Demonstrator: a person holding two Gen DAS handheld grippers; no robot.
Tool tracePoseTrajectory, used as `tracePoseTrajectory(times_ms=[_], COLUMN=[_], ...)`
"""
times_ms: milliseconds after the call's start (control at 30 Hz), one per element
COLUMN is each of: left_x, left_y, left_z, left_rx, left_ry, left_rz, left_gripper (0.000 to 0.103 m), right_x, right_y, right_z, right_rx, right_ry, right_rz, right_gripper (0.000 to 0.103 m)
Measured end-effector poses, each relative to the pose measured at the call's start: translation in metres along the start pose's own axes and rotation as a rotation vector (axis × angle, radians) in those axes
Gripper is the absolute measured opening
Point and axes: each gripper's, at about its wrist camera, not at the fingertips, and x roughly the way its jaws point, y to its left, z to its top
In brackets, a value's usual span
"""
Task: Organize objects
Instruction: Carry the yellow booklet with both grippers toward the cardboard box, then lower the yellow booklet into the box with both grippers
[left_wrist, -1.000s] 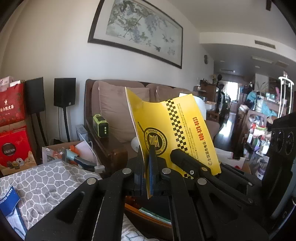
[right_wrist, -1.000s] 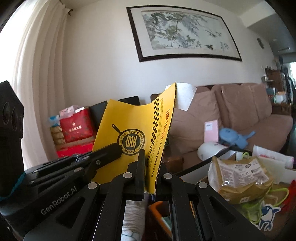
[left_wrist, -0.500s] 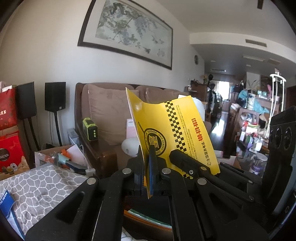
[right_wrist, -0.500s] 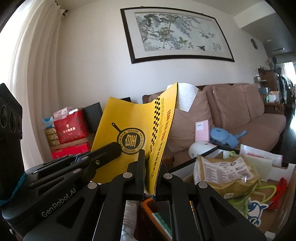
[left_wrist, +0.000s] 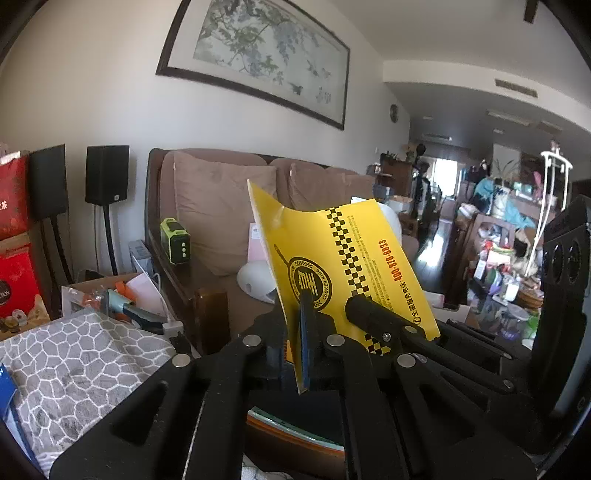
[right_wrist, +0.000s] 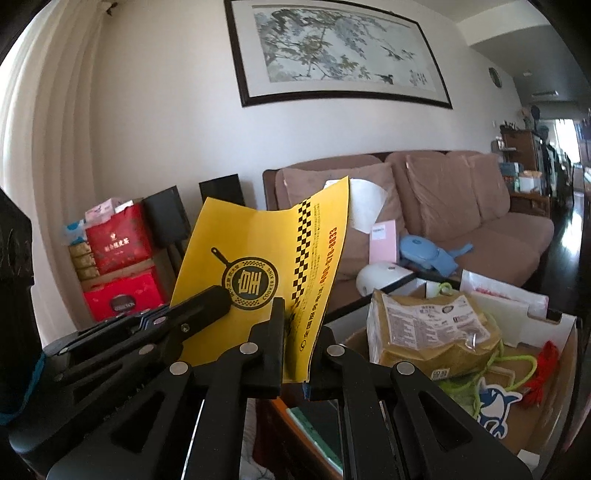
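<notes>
Mid-task, nothing placed yet as far as the pictures show. The yellow booklet (left_wrist: 347, 266) is off any surface, held in the air in front of the brown sofa (left_wrist: 221, 206), between both grippers.

Left gripper (left_wrist: 301, 332): jaws pressed together on the booklet's lower edge, near the pan logo. Right gripper (right_wrist: 295, 332): jaws likewise pinching the lower edge, on the side with the checkered strip and red phone number. In each wrist view the other gripper's fingers reach onto the same sheet, so it is a two-handed hold with the grip points close together.

Orientation: the booklet stands roughly upright, lower edge in the jaws, free top edge pointing up toward the framed painting (right_wrist: 340, 55) above the sofa. Long axis looks to run bottom-to-top, leaning slightly, though fisheye distortion makes that uncertain. The sheet bows between the two grips and one top corner curls; a white page shows behind it in the right wrist view.

Left to do, by judgement: pick a destination and set it down. The open cardboard box (right_wrist: 546, 332) in front of the sofa, with a brown packet (right_wrist: 424, 332) and green cord, is still cluttered. Books lie directly below the grippers, a plausible stack.
</notes>
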Motion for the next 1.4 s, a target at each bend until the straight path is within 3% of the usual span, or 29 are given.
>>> tracePoseTrajectory(times_ms=[467,800,933,1100,1400], left_x=[0.005,0.013,0.024,0.03,0.042], left_y=[-0.003,-0.024,-0.03,-0.048,-0.066], left_z=[-0.001,0.002,0.002,0.003,-0.001], left_rx=[-0.02,-0.062,-0.125,-0.111,-0.164], left_ry=[0.012,0.041,0.083,0.102,0.141], left_rz=[-0.016,-0.042,-0.011,0.014,-0.117], left_gripper=[0.006,0.007,0.011,0.011,0.01], right_x=[-0.008,-0.013,-0.016,-0.022,-0.039], right_y=[-0.003,-0.032,-0.046,-0.068,-0.108], right_z=[0.001,0.006,0.006,0.008,0.011], right_rx=[-0.012,0.07,0.087,0.091,0.151], right_ry=[-0.013,-0.009,-0.008,0.013,0.042], right_rz=[-0.018,-0.058,-0.076,-0.141,-0.228], right_gripper=[0.006,0.006,0.006,0.006,0.005])
